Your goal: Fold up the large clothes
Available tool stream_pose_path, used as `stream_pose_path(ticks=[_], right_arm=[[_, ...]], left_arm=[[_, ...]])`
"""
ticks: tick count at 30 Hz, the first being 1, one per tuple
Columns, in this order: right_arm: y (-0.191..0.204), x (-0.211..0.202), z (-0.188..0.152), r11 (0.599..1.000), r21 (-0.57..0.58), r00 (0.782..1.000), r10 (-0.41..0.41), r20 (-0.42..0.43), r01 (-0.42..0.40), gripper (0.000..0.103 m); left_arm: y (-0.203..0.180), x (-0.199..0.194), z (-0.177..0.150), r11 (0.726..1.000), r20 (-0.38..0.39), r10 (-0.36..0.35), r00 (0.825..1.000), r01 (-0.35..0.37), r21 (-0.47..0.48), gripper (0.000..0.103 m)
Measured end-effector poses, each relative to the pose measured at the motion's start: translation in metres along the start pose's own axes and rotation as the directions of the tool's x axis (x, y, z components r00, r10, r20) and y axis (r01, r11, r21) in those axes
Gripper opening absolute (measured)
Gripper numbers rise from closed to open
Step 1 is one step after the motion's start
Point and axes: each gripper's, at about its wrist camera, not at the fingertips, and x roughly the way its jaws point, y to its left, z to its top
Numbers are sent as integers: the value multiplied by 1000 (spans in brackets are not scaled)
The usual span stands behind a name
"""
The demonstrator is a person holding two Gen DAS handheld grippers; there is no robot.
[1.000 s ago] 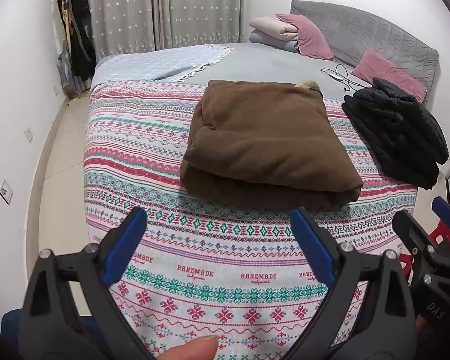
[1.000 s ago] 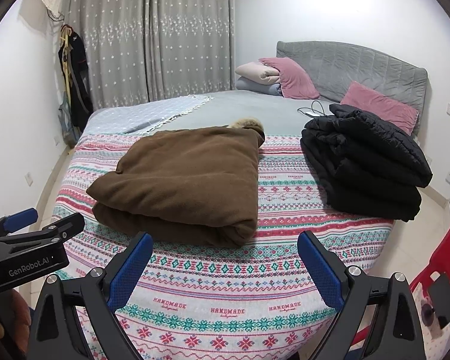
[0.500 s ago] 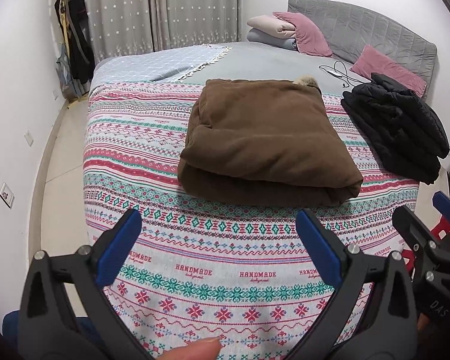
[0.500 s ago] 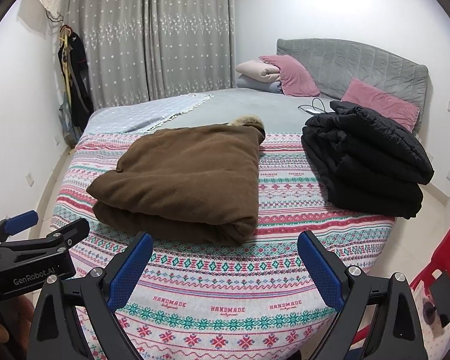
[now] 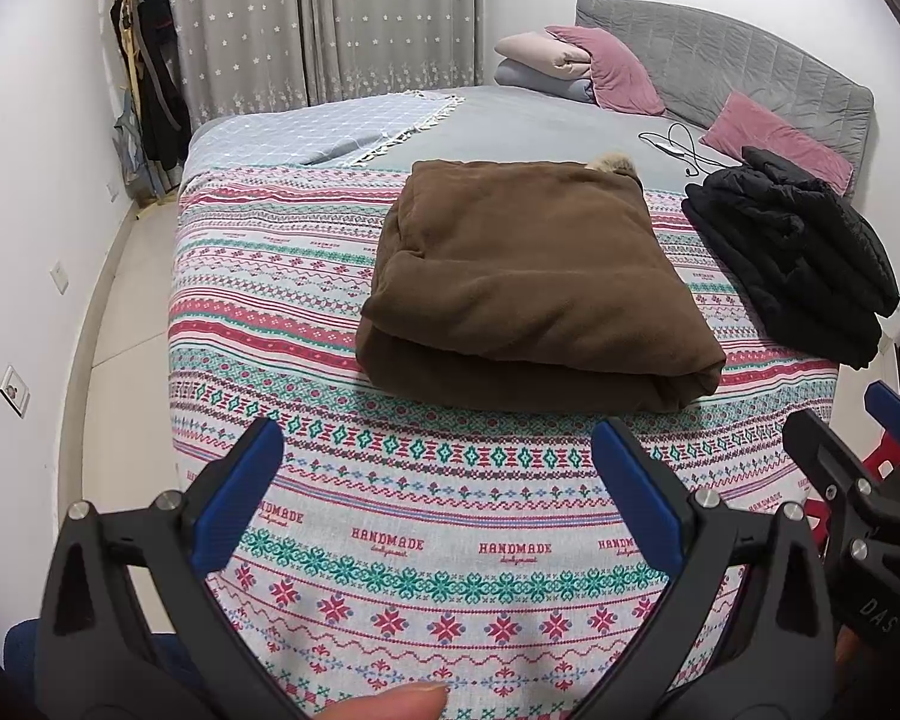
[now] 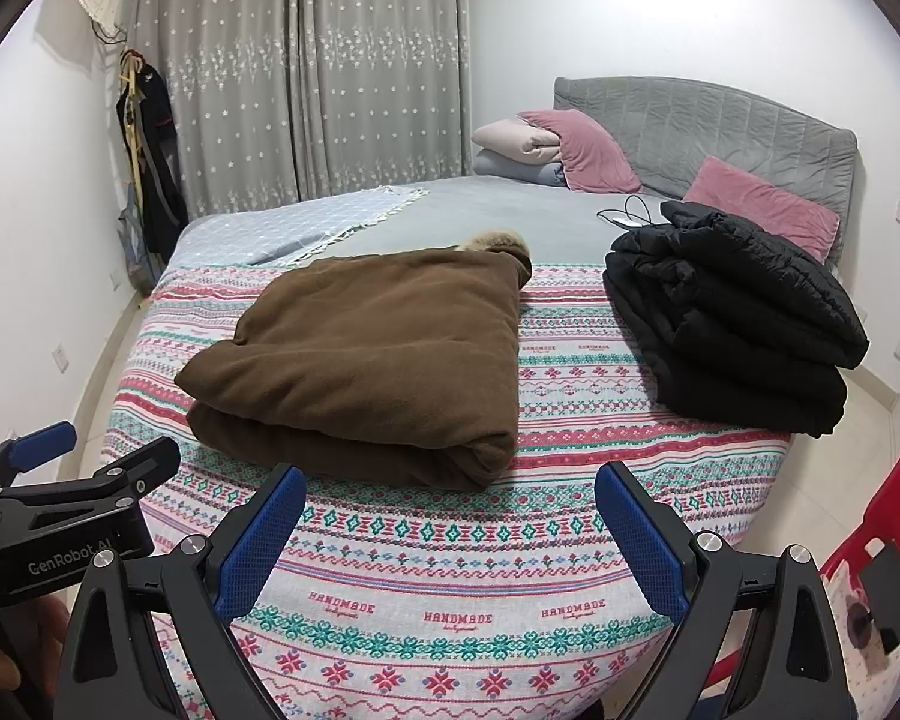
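Two grippers, the left gripper and right gripper, are hovering with fingers spread wide and holding nothing, just short of the brown garment. It is lying folded beyond both sets of fingertips on the patterned bedspread. Judging by its thick, soft bulk and rounded near fold, any further tidying is calling for a low, level approach, pinching all layers together.

Left gripper and right gripper: jaws spread wide, empty.
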Motion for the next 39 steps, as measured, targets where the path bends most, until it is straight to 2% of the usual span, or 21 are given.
stream_pose_path(ticks=[39], right_arm=[[-1,2,-1,1000,0,1000,1,-1,-1,98]], left_arm=[[-1,-1,0,1000,2,2,1000,-2,-7,102]])
